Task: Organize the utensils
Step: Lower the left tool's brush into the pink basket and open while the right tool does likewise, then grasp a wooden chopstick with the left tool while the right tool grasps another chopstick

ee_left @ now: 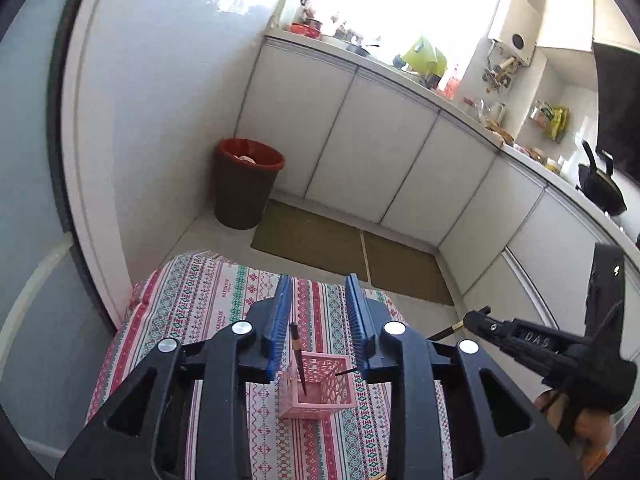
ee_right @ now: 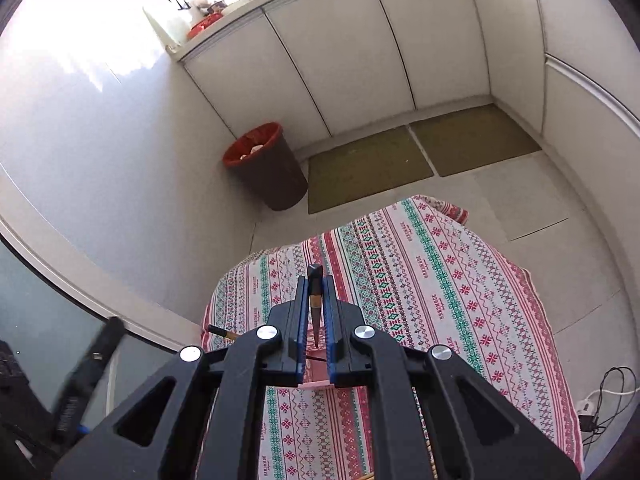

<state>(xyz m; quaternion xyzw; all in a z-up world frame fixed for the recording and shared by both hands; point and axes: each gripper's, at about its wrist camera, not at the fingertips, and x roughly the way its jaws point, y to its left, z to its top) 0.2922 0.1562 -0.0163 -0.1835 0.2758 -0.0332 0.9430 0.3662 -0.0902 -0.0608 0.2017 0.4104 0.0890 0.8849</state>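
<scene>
Left wrist view: the left gripper (ee_left: 322, 312), black frame with blue ribbed pads, hangs over a small table under a striped red, green and white patterned cloth (ee_left: 208, 300). Jaws parted, nothing pressed between the pads. Below the gap, near the camera, stands a pink perforated square plastic holder (ee_left: 316, 390) on the cloth. A dark chopstick with a gold band (ee_left: 298, 360) stands in its left part, leaning slightly, top end close beside the left pad, not clamped. A second dark thin tip pokes through the holder's right wall. At far right the right gripper (ee_left: 474, 316) comes in from the side, a dark stick with a gold band jutting from its nose toward the left. A bit of a hand (ee_left: 576, 420) shows under it. Floor beyond: brown bin with a red liner (ee_left: 246, 184), olive mats (ee_left: 352, 248), white cabinets (ee_left: 360, 140).

Right wrist view: the right gripper (ee_right: 316, 284) is clenched on a dark tapered chopstick with an amber band (ee_right: 315, 300); the stick runs along the narrow gap between the blue pads, thick end past the fingertips at the far side, thin tip pointing back toward the camera. Under the pads, near edge, a pink sliver of the holder (ee_right: 318, 384). Another gold-banded stick end (ee_right: 222, 332) pokes out left of the frame. Blurred black left gripper body at lower left; its jaws cannot be seen here.
</scene>
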